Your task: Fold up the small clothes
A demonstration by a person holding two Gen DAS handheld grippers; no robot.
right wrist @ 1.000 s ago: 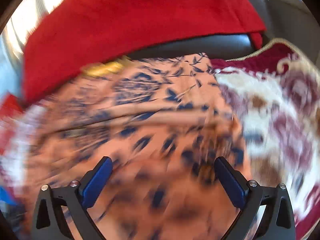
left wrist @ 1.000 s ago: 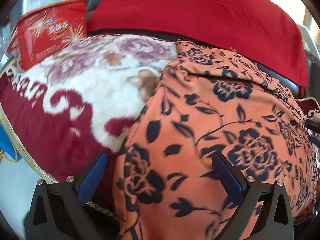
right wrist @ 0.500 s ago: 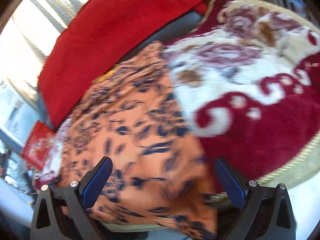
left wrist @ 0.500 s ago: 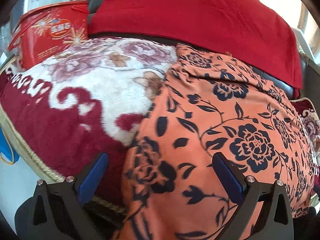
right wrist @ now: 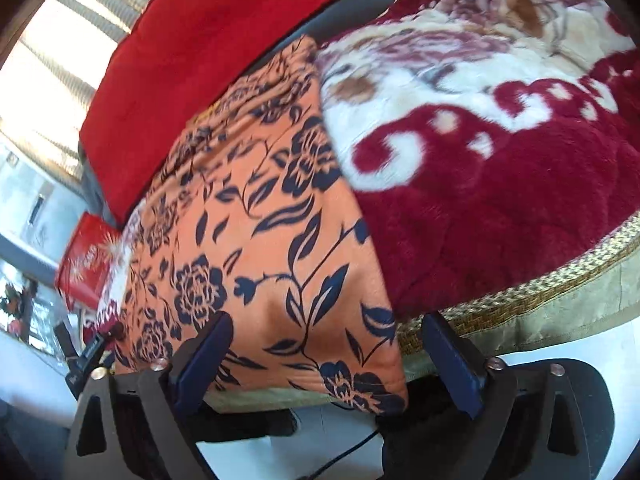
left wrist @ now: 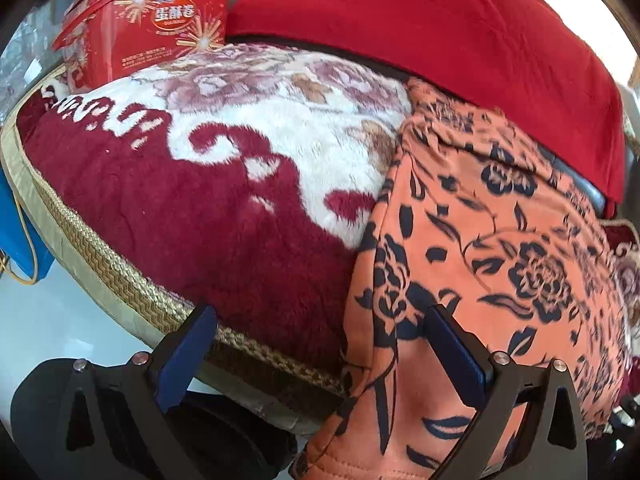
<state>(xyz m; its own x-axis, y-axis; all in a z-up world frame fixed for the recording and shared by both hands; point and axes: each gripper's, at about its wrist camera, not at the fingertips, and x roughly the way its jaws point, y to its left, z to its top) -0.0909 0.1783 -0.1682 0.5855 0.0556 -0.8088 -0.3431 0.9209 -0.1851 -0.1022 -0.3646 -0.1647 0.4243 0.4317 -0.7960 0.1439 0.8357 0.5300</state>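
Your left gripper: fingers spread apart, gripping nothing | your right gripper: fingers spread apart, gripping nothing | orange floral garment: lies flat across the plush maroon-and-cream seat cover, its hem hanging over the front edge | red blanket: draped behind | red tin: far left.

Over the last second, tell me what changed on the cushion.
Both hand-held grippers, left and right, backed off toward the cushion's near edge, the right one also swinging rightward; both stayed open, gripping nothing. The orange floral garment kept its place draped over the plush cushion.
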